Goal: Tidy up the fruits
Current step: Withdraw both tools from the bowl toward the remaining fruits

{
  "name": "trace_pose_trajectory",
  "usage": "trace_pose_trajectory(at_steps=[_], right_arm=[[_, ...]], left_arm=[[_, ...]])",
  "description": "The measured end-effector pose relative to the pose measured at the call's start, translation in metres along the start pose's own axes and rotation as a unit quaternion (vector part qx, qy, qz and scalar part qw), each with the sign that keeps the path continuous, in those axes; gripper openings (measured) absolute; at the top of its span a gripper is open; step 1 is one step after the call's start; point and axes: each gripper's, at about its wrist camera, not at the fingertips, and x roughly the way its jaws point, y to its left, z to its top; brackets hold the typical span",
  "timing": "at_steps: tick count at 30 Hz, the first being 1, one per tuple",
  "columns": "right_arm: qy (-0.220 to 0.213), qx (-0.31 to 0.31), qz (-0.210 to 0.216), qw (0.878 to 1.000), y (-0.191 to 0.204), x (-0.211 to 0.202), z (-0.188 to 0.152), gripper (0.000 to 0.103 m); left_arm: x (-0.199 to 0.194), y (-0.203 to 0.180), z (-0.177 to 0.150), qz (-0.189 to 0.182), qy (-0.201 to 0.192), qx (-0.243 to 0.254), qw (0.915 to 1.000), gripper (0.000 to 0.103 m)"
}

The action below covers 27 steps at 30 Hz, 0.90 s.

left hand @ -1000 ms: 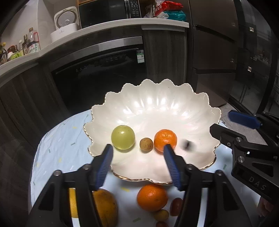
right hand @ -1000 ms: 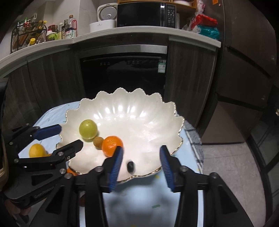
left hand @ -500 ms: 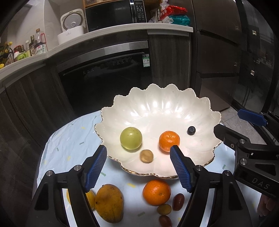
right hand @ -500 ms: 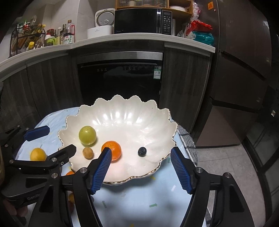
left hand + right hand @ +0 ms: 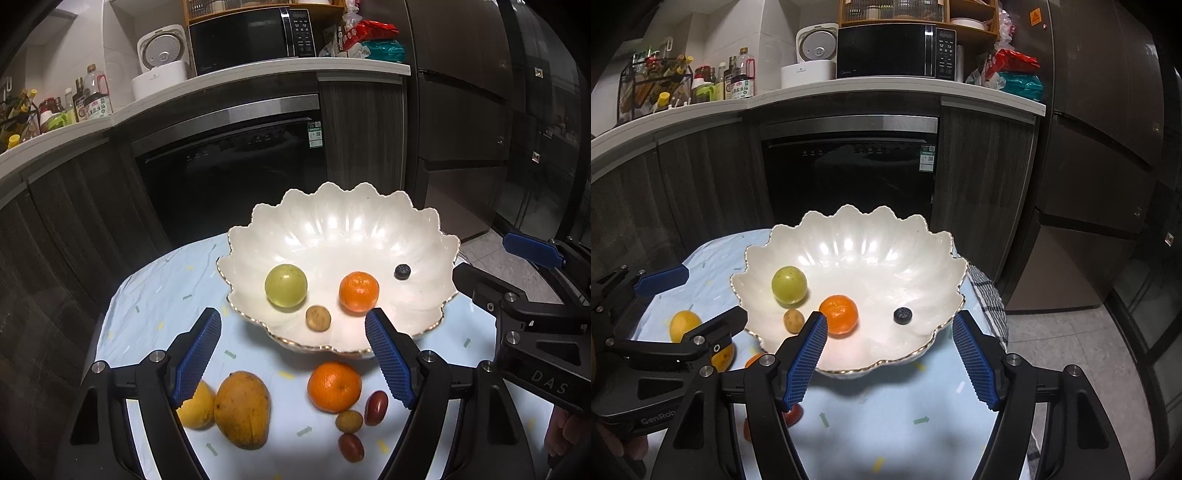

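We hold the left tool (image 5: 293,356) and the right tool (image 5: 888,356) just short of the near rim of the scalloped white bowl (image 5: 332,229), both with jaws apart and empty; the left jaws have just been opening wider, with nothing between them. The green fruit (image 5: 286,284), small brown fruit (image 5: 318,318), orange (image 5: 359,291) and blueberry (image 5: 402,271) sit apart in the bowl. The mango (image 5: 242,409), second orange (image 5: 334,386) and small fruits wait on the bench (image 5: 159,295), so we judge the open jaws are ready for the next pick.
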Motion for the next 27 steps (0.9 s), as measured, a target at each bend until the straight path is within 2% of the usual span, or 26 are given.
trace_pose_trajectory(at_steps=[16, 27], right_arm=[[0.007, -0.007, 0.027, 1.000, 0.008, -0.014, -0.016, 0.071], [0.028, -0.051, 0.046, 0.997, 0.011, -0.010, -0.038, 0.071]], left_arm=[[-0.023, -0.003, -0.028, 0.000, 0.010, -0.004, 0.9999, 0.080], [-0.036, -0.011, -0.055, 0.015, 0.018, -0.003, 0.9997, 0.080]])
